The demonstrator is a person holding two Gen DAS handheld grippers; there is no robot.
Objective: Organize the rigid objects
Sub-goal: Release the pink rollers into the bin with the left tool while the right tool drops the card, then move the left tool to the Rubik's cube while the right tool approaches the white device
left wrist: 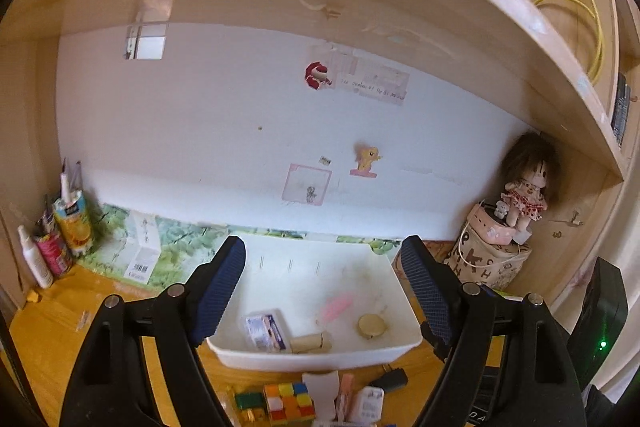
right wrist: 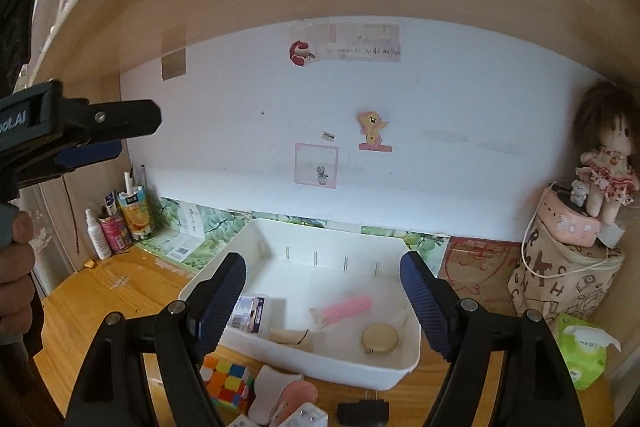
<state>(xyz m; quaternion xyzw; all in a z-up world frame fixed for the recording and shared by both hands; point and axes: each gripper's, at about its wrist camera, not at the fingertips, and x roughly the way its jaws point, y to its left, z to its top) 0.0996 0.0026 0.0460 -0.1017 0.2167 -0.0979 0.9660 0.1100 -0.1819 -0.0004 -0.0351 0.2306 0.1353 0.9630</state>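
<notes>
A white bin [left wrist: 312, 357] [right wrist: 320, 373] sits on the wooden desk. It holds a small clear box [left wrist: 266, 331] [right wrist: 250, 313], a pink object [left wrist: 338, 305] [right wrist: 346, 307], a tan roll [left wrist: 310, 342] [right wrist: 288, 337] and a round tan disc [left wrist: 372, 325] [right wrist: 380, 338]. In front of the bin lie a colour cube [left wrist: 288, 401] [right wrist: 228, 383], a green block [left wrist: 249, 399], a white piece [left wrist: 320, 393] [right wrist: 272, 387], a white plug [left wrist: 368, 405] [right wrist: 306, 419] and a black adapter [left wrist: 390, 379] [right wrist: 362, 411]. My left gripper [left wrist: 324, 291] is open and empty above the bin; it also shows in the right wrist view [right wrist: 100, 135]. My right gripper [right wrist: 322, 301] is open and empty.
Bottles and a pen cup [left wrist: 60, 227] [right wrist: 120, 223] stand at the back left. A doll [left wrist: 524, 187] [right wrist: 608, 163] sits on a pink box on a lettered bag [left wrist: 488, 263] [right wrist: 560, 279] at the right. A green tissue pack [right wrist: 582, 353] lies by it. A shelf hangs overhead.
</notes>
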